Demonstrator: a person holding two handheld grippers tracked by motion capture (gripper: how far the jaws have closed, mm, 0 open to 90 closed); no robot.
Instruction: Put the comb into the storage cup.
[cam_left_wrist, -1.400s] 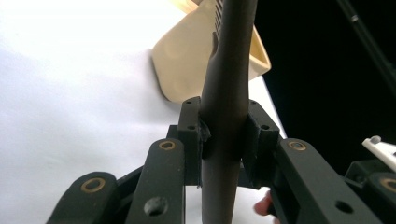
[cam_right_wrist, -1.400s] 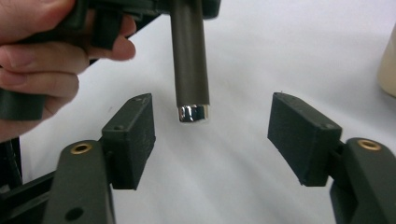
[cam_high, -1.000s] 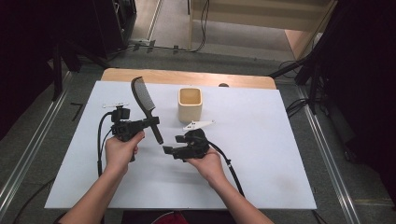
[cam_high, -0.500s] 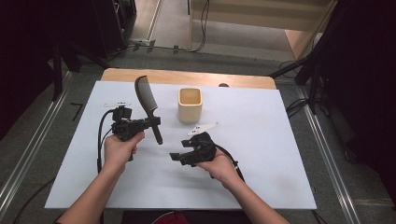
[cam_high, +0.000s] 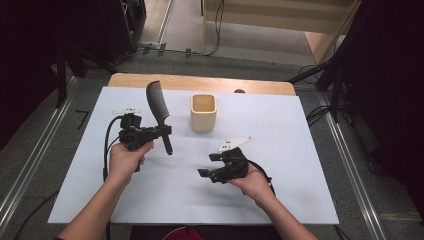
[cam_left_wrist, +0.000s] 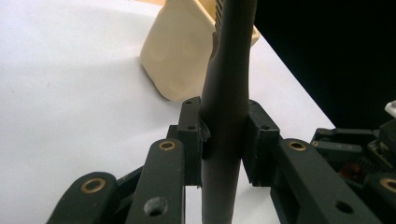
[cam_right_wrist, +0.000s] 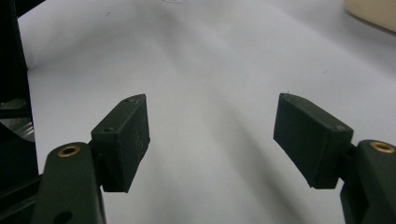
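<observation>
Left jaws: closed on the handle of one black comb (cam_left_wrist: 224, 116) – both pads press its sides.
Left gripper (cam_high: 162, 131): one, held above the table's left half; the comb stands up from it, teeth end toward the far edge.
Right jaws: wide apart, nothing between them.
Right gripper (cam_high: 205, 172): one, low over the white table (cam_high: 300, 150), well apart from the comb.
Cup (cam_high: 203, 112): one, cream, upright – just right of the comb, near the far edge.
Hands: two, one per gripper.
</observation>
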